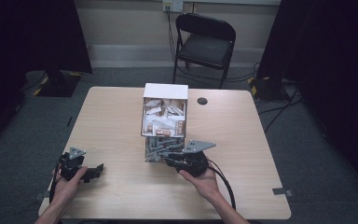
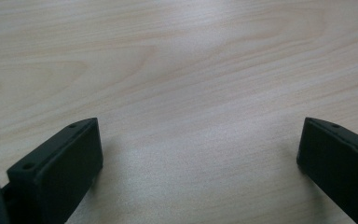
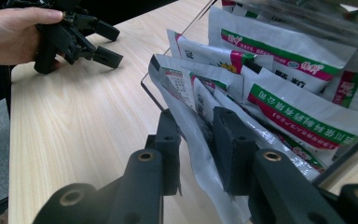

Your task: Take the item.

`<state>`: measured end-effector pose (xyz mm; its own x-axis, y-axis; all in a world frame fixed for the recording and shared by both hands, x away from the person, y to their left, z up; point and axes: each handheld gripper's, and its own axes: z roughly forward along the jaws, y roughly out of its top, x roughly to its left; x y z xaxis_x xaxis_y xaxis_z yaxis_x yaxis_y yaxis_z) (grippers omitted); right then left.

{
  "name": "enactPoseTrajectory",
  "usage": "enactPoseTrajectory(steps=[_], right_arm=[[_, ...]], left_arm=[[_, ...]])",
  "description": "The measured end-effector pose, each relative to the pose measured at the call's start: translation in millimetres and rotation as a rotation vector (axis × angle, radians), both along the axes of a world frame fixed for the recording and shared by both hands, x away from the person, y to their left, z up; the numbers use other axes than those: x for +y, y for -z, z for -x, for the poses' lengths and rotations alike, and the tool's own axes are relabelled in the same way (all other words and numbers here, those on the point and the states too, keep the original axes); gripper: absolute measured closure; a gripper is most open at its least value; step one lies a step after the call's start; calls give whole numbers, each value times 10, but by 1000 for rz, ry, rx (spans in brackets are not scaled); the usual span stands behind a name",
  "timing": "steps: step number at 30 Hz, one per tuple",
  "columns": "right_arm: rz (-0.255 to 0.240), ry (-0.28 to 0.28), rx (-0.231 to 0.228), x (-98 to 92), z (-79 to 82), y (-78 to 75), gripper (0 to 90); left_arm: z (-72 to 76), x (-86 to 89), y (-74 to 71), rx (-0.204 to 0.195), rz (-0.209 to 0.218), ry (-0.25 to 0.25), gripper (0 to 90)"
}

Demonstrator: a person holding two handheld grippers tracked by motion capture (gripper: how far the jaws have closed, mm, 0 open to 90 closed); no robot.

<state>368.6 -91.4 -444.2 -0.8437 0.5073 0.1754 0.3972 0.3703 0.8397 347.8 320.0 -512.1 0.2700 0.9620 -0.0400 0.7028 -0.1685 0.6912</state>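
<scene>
Right tool (image 3: pixel 196 154): jaws narrowed on the lower edge of one white sachet (image 3: pixel 193 119), low centre of the right gripper view, at the open front of a clear dispenser box (image 1: pixel 164 122) mid-frame in the high view. Risk: a thin-edge grip may slip, or drag neighbouring sachets (image 3: pixel 279 100) out. Left tool (image 1: pixel 85 171): jaws wide, empty, on the table (image 2: pixel 177 70), lower left.
</scene>
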Motion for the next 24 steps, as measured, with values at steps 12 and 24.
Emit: enactPoseTrajectory(steps=[12, 24], right_arm=[[-10, 5, 21, -33, -47, 22, 816], [-44, 9, 36, -61, -62, 42, 831]], left_arm=[[0, 0, 0, 0, 0, -1, 0], [0, 0, 0, 0, 0, 0, 0]])
